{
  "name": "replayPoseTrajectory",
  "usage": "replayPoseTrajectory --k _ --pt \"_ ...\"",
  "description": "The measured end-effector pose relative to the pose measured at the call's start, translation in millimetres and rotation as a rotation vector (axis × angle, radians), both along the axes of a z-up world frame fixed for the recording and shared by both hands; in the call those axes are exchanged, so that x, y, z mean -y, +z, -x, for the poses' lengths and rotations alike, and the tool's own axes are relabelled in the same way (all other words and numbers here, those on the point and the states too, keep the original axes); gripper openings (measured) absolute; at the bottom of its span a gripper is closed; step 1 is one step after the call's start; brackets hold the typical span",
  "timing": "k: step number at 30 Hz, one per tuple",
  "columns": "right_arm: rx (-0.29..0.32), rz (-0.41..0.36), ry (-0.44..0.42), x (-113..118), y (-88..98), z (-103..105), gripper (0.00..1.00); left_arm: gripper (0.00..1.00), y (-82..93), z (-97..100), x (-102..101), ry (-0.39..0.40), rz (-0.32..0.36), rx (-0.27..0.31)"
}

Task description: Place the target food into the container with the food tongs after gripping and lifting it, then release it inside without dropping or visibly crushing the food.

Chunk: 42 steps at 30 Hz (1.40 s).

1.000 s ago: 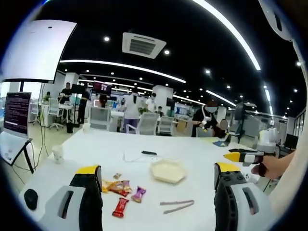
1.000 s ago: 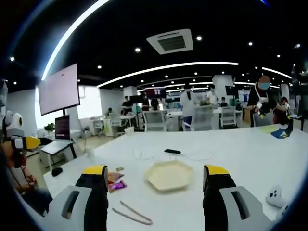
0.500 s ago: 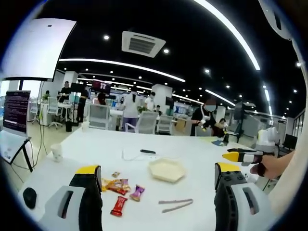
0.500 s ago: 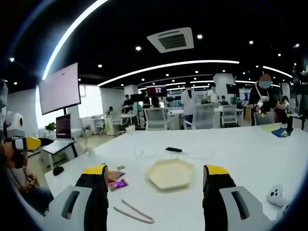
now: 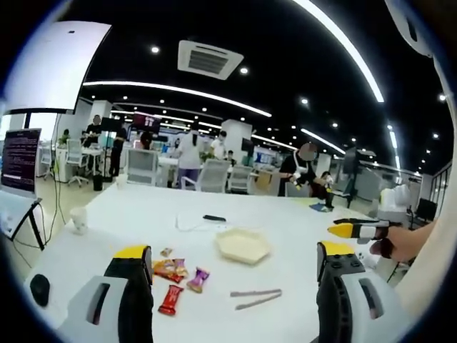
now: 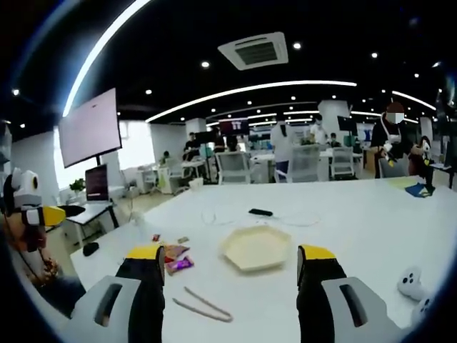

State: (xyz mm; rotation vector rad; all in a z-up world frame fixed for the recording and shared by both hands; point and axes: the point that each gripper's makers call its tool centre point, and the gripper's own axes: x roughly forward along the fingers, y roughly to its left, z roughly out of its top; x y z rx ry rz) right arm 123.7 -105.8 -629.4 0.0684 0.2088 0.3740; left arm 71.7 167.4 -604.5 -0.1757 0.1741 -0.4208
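Both grippers wide, empty; tongs (image 5: 255, 298) near table (image 5: 285, 243) front edge.

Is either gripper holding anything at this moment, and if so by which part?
Nothing is held. Left gripper and right gripper are both open; the grey metal food tongs lie untouched on the white table.

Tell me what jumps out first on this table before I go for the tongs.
The pale hexagonal container sits mid-table. Bright wrapped snacks are scattered beside it, the red one nearest the left gripper. The tongs lie flat, untouched, between the open jaws of the right gripper.
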Motion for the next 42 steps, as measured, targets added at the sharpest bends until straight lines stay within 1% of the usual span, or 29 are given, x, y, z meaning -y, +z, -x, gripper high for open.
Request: replayPoseTrajectory --k 5,14,23,26,27,28,29,31,33,38,40,42 --pt "-0.006 0.002 -0.003 1 -1.5 2 0.76 0.94 -2.8 0.3 3 -0.01 0.001 -0.015" --pt "-0.045 -0.002 -0.004 2 -9.5 9 0.73 0.91 -12.5 -0.5 17 -0.051 -0.012 -0.038" --pt "-0.057 -0.006 -0.01 5 -14.0 11 0.73 0.9 -20.4 -4.1 28 -0.078 -0.024 -0.051" --pt "-0.059 -0.007 -0.016 8 -14.6 12 0.72 0.86 -23.8 -4.0 31 -0.092 -0.053 -0.05" --pt "-0.059 -0.011 -0.019 8 -14.7 12 0.72 0.85 -28.6 -3.5 34 -0.108 -0.08 -0.06" --pt "-0.059 -0.012 -0.02 9 -15.0 12 0.72 0.85 -30.3 -3.5 37 -0.117 -0.088 -0.062" --pt "-0.059 -0.012 -0.021 9 -15.3 12 0.72 0.84 -30.4 -3.5 38 -0.121 -0.092 -0.057" --pt "-0.067 -0.015 -0.022 10 -17.4 13 0.72 0.79 -32.6 -3.7 39 -0.124 -0.098 -0.064" --pt "-0.087 -0.019 -0.016 8 -21.3 16 0.71 0.77 -35.8 -3.5 42 -0.135 -0.089 -0.073" --pt "-0.103 -0.027 0.003 1 -25.3 20 0.7 0.75 -44.4 -2.8 47 -0.15 -0.104 -0.091" --pt "-0.104 -0.03 0.004 0 -26.2 21 0.7 0.72 -47.8 -2.3 48 -0.153 -0.108 -0.108" --pt "-0.108 -0.029 0.002 0 -27.2 22 0.7 0.73 -48.3 -2.7 49 -0.156 -0.107 -0.105"
